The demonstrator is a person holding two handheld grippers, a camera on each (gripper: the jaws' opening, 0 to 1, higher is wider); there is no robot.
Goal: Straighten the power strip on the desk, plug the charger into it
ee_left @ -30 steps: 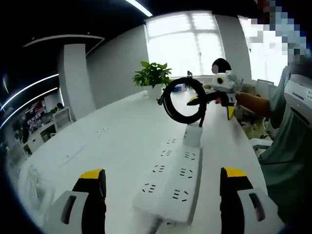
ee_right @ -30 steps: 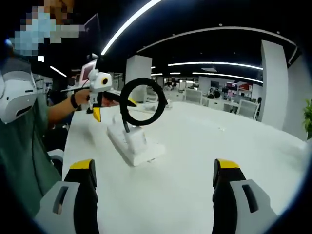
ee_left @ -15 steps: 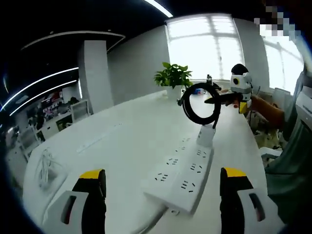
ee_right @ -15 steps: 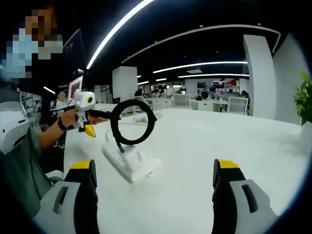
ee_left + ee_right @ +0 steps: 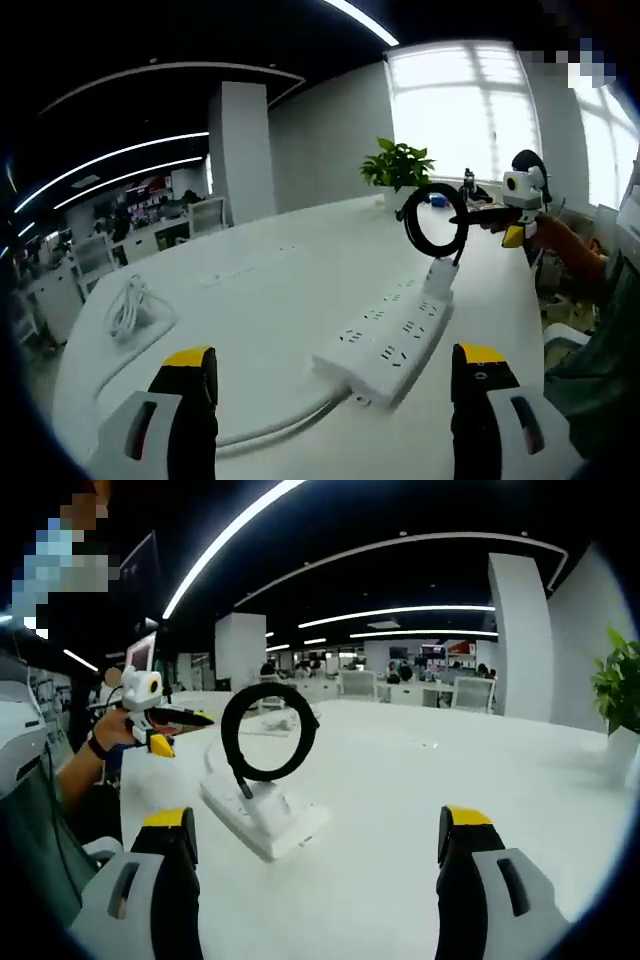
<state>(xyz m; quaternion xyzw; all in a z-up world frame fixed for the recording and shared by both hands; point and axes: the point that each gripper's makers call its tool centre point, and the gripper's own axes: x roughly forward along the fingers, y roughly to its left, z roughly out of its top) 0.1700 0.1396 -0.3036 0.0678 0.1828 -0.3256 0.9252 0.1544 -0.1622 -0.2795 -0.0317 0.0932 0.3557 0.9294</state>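
A white power strip (image 5: 388, 342) lies on the white desk (image 5: 260, 290), running away from me toward the right. A white charger (image 5: 438, 279) stands upright on its far end, and its black cable (image 5: 434, 217) rises in a coiled loop. My left gripper (image 5: 333, 368) is open, short of the strip's near end, with nothing between its jaws. In the right gripper view the strip (image 5: 240, 818), charger (image 5: 268, 802) and cable loop (image 5: 265, 732) sit ahead to the left. My right gripper (image 5: 318, 848) is open and holds nothing.
The strip's white cord (image 5: 265, 428) trails toward me on the desk. A bundle of white cable (image 5: 130, 306) lies at the left. A potted plant (image 5: 398, 166) stands at the far end. A hand holds the other gripper (image 5: 150, 706) beyond the strip.
Both views have swung and drawn back, so the strip looks smaller and the white cable bundle has come into view. The strip and the charger on it have not moved. Both grippers stay open.
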